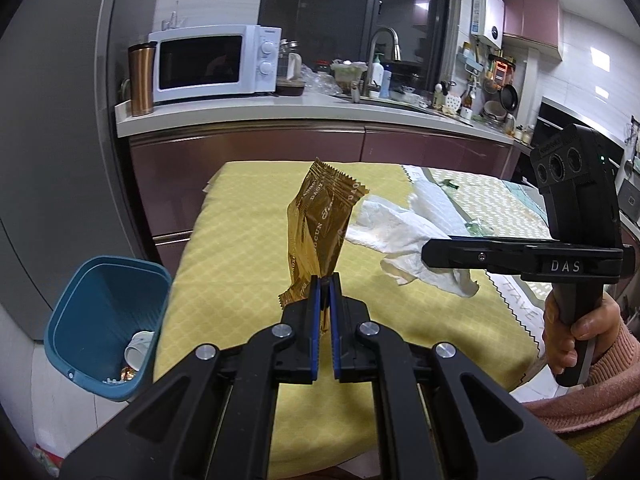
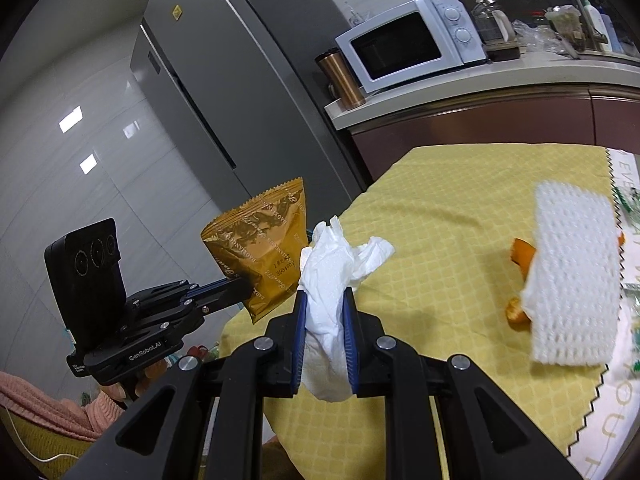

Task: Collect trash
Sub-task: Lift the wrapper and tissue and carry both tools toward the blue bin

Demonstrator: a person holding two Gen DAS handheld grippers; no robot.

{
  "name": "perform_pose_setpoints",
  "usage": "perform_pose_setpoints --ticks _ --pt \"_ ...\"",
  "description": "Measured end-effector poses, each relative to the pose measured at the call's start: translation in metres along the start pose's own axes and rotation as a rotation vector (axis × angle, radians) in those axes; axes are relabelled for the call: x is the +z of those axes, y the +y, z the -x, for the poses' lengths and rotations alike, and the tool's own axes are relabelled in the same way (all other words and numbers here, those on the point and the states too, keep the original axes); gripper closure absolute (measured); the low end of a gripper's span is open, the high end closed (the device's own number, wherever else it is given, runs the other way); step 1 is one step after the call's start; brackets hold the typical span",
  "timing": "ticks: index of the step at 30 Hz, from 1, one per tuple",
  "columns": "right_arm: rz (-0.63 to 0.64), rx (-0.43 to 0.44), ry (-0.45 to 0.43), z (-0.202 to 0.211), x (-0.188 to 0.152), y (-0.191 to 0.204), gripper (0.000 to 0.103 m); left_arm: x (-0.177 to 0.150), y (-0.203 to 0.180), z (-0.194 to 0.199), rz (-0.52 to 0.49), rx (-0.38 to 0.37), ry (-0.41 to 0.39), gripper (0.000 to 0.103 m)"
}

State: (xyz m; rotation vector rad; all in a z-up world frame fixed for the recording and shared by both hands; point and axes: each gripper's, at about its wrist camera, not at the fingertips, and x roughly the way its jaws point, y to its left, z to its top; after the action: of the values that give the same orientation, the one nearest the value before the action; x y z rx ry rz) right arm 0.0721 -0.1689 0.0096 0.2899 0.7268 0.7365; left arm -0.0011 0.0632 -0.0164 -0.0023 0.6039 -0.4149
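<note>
My left gripper (image 1: pixel 325 278) is shut on a gold snack wrapper (image 1: pixel 322 224), held upright above the yellow tablecloth (image 1: pixel 240 264). The wrapper also shows in the right wrist view (image 2: pixel 262 248), pinched by the left gripper (image 2: pixel 246 287). My right gripper (image 2: pixel 325 294) is shut on a crumpled white tissue (image 2: pixel 334 276) above the table's left part. In the left wrist view the tissue (image 1: pixel 404 240) hangs from the right gripper (image 1: pixel 428 254). A blue trash bin (image 1: pixel 106 324) stands on the floor left of the table, with a white cup and scraps inside.
A white foam fruit net (image 2: pixel 572 276) lies on orange peel (image 2: pixel 522 254) on the table's right part. A kitchen counter (image 1: pixel 248 114) with a microwave (image 1: pixel 212 64) and a copper tumbler (image 1: pixel 141 78) stands behind the table. A grey fridge (image 2: pixel 224 92) stands at the left.
</note>
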Motion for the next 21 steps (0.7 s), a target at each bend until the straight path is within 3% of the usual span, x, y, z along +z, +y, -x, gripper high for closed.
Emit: perform_pose_setpoints --ticks 21 --pt "0.064 0.071 0.063 -0.045 0.016 0.026 0.087 -0.003 0.038 0.021 0.062 0.095 -0.018 0.098"
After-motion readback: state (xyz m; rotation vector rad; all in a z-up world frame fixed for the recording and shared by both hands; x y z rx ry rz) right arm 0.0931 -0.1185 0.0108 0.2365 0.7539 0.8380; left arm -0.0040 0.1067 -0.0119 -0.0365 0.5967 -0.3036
